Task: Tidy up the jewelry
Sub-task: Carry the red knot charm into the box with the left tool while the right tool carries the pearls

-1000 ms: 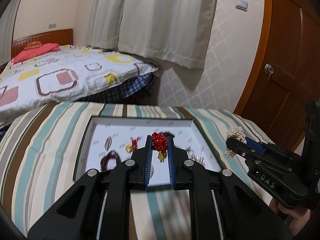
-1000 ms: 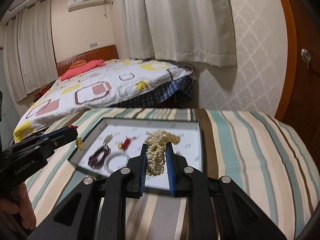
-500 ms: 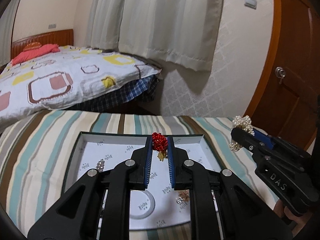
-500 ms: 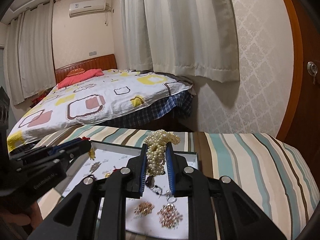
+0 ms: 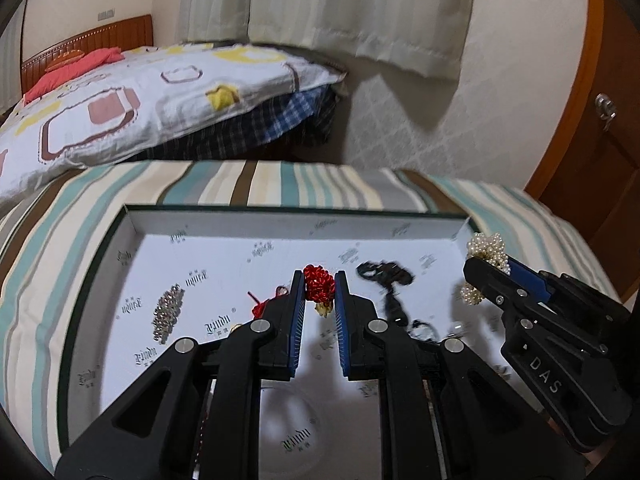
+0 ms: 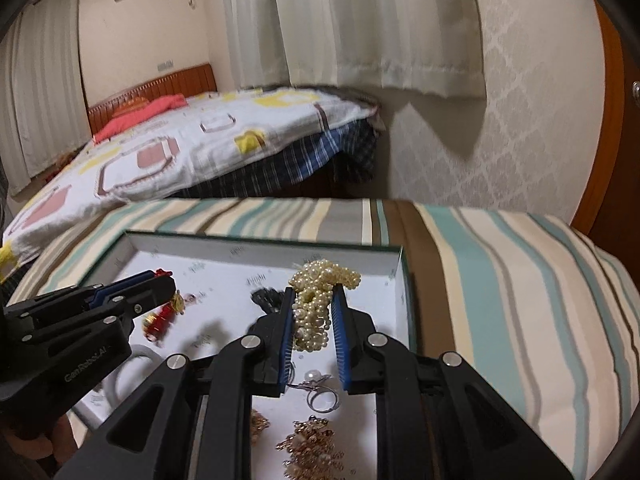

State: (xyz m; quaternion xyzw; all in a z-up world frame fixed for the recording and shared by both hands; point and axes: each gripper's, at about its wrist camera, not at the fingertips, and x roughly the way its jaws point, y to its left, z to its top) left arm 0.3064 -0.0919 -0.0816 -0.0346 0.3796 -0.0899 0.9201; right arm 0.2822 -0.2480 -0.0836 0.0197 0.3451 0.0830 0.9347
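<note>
My left gripper (image 5: 319, 280) is shut on a red beaded ornament (image 5: 319, 287) with a gold charm hanging under it, held above the white tray (image 5: 256, 224). My right gripper (image 6: 313, 294) is shut on a bunched pearl necklace (image 6: 316, 304), held over the tray's right part (image 6: 394, 276). The right gripper also shows at the right of the left wrist view (image 5: 486, 270), the left gripper at the left of the right wrist view (image 6: 160, 280). Loose in the tray lie a silver rhinestone piece (image 5: 166, 312), a black piece (image 5: 384, 274), a red knot (image 6: 158, 320), rings (image 6: 320, 392) and gold pieces (image 6: 312, 444).
The tray rests on a striped cloth (image 6: 500, 280) over a table. A bed (image 5: 120, 100) with a patterned quilt stands behind, with curtains (image 6: 360, 20), a papered wall and a wooden door (image 5: 600, 120) at the right. A white bangle (image 6: 132, 360) lies at the tray's near left.
Both grippers have moved forward and lower over the tray, each still holding its piece. The tray now fills more of both views.
</note>
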